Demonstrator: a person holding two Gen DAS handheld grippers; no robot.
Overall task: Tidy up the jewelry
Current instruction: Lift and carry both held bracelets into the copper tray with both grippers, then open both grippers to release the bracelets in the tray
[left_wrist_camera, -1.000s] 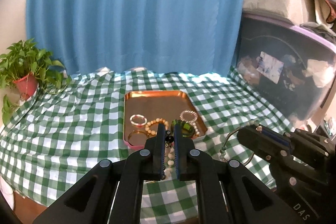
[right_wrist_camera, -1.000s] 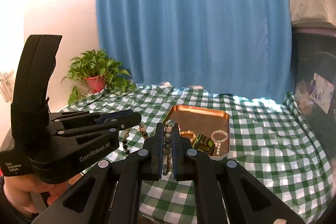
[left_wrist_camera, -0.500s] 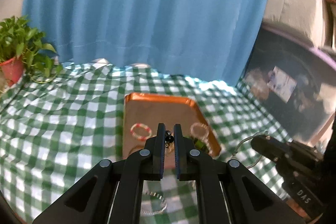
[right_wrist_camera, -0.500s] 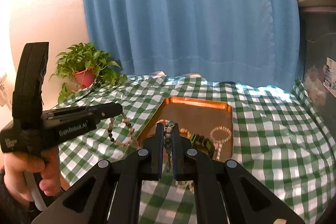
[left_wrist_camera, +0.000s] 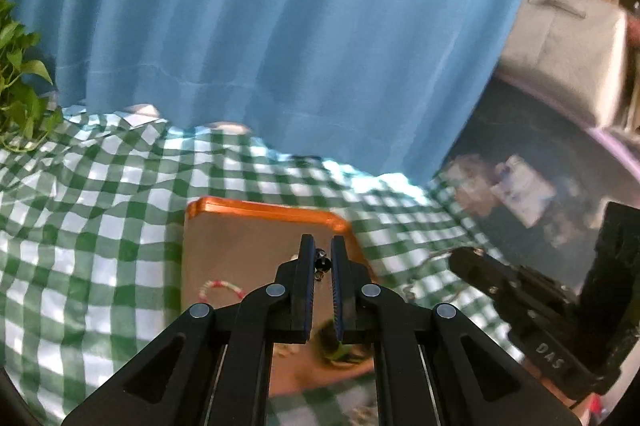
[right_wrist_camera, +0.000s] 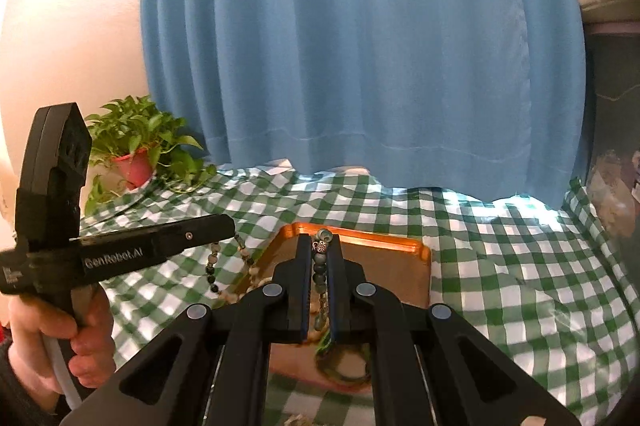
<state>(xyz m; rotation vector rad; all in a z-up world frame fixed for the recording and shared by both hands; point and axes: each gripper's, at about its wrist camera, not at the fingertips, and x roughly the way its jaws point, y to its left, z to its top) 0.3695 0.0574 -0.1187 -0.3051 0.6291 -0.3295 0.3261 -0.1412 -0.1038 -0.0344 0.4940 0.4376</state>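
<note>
A beaded necklace (right_wrist_camera: 320,266) of dark green and grey beads is held at both ends above a copper tray (right_wrist_camera: 384,270). My right gripper (right_wrist_camera: 320,246) is shut on one end. My left gripper (left_wrist_camera: 320,250) is shut on the other end, where dark beads (left_wrist_camera: 321,263) show between its fingers. In the right wrist view the strand (right_wrist_camera: 212,266) hangs from the left gripper's tip (right_wrist_camera: 224,226) to the left of the tray. The tray (left_wrist_camera: 224,246) holds a pink and white bracelet (left_wrist_camera: 222,288) and a green bangle (right_wrist_camera: 344,366).
A green and white checked cloth (right_wrist_camera: 520,286) covers the table. A potted plant (right_wrist_camera: 134,154) stands at the back left. A blue curtain (right_wrist_camera: 360,46) hangs behind. A dark storage bin (left_wrist_camera: 540,178) with a grey box (left_wrist_camera: 568,46) on it stands at the right.
Both grippers have moved forward and now stand over the near part of the tray, still holding the necklace. The left gripper has swung to the right, so the plant slid to its left edge.
</note>
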